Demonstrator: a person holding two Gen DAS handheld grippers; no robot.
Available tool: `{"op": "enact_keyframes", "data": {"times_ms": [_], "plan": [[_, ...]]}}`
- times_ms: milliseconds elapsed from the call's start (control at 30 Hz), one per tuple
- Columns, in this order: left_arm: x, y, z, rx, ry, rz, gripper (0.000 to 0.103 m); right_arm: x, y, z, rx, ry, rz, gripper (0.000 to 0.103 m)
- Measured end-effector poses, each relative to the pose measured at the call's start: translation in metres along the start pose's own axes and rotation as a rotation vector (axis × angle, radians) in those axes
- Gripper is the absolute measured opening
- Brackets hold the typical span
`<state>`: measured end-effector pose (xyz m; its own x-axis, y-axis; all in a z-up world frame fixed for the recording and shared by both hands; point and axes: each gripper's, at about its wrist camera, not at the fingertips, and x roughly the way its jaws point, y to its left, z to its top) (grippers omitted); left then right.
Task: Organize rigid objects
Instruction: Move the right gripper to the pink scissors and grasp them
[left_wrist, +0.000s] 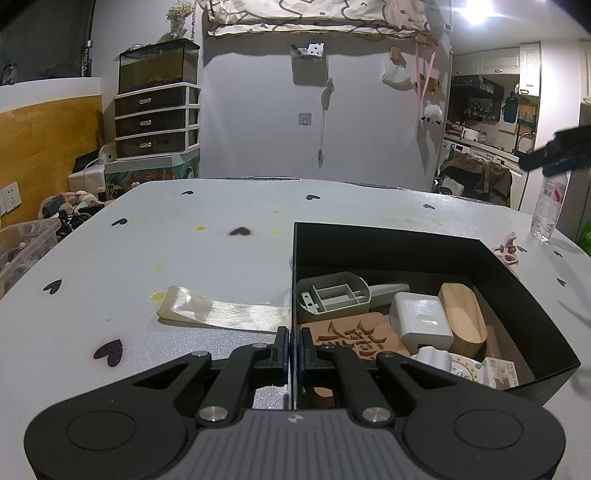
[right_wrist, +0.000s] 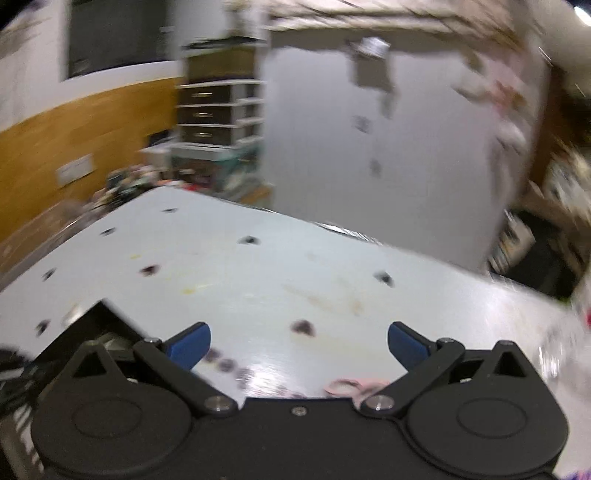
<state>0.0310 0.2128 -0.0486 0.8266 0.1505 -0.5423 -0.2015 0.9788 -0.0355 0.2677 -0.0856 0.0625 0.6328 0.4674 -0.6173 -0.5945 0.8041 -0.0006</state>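
White and dotted with black hearts, the desk (left_wrist: 147, 258) carries a black box (left_wrist: 524, 280) already holding a wooden carved block (left_wrist: 351, 336), a white adapter (left_wrist: 421, 317) and a grey scoop (left_wrist: 332, 295). My left claw (left_wrist: 294, 347) is pinched together on the box's left wall, a pale ribbon (left_wrist: 221, 312) lying just beside it. My right claw (right_wrist: 298, 341) gapes wide and empty above bare desk, with a pink piece (right_wrist: 349, 386) lying near it and a clear bottle (left_wrist: 546, 210) at the desk's right edge.

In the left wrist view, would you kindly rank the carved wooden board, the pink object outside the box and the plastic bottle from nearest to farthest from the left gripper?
1. Carved wooden board: inside the black box, just right of the left gripper.
2. Pink object: on the table beyond the box's right wall.
3. Plastic bottle: standing at the far right edge.
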Motion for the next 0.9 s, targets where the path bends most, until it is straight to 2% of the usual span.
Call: {"op": "enact_keyframes", "data": {"times_ms": [167,300,367,400,433,567,767,867,900], "plan": [[0.0,0.0,0.0,0.001,0.0,0.001,0.004,0.033,-0.042,-0.016,0.112,0.053,-0.12,0.103],[0.0,0.0,0.0,0.002,0.001,0.001,0.004,0.06,-0.066,-0.031,0.167,0.114,-0.172,0.103],[0.001,-0.001,0.0,0.004,0.004,0.005,0.004,0.075,-0.075,-0.038,0.18,0.136,-0.188,0.1],[0.002,-0.001,0.0,0.006,0.006,0.007,0.005,0.083,-0.079,-0.041,0.181,0.141,-0.195,0.093],[0.003,-0.001,0.0,0.008,0.007,0.008,0.004,0.091,-0.082,-0.045,0.175,0.153,-0.193,0.089],[0.004,-0.001,-0.001,0.005,0.009,0.007,0.004,0.111,-0.089,-0.054,0.176,0.198,-0.122,0.087],[0.006,-0.002,-0.001,0.004,0.012,0.008,0.004,0.124,-0.095,-0.06,0.148,0.194,-0.082,0.085],[0.007,-0.001,-0.001,0.003,0.016,0.01,0.004,0.126,-0.103,-0.066,0.173,0.183,-0.029,0.079],[0.008,-0.002,0.0,0.004,0.018,0.012,0.004,0.123,-0.105,-0.068,0.187,0.175,-0.024,0.071]]}}
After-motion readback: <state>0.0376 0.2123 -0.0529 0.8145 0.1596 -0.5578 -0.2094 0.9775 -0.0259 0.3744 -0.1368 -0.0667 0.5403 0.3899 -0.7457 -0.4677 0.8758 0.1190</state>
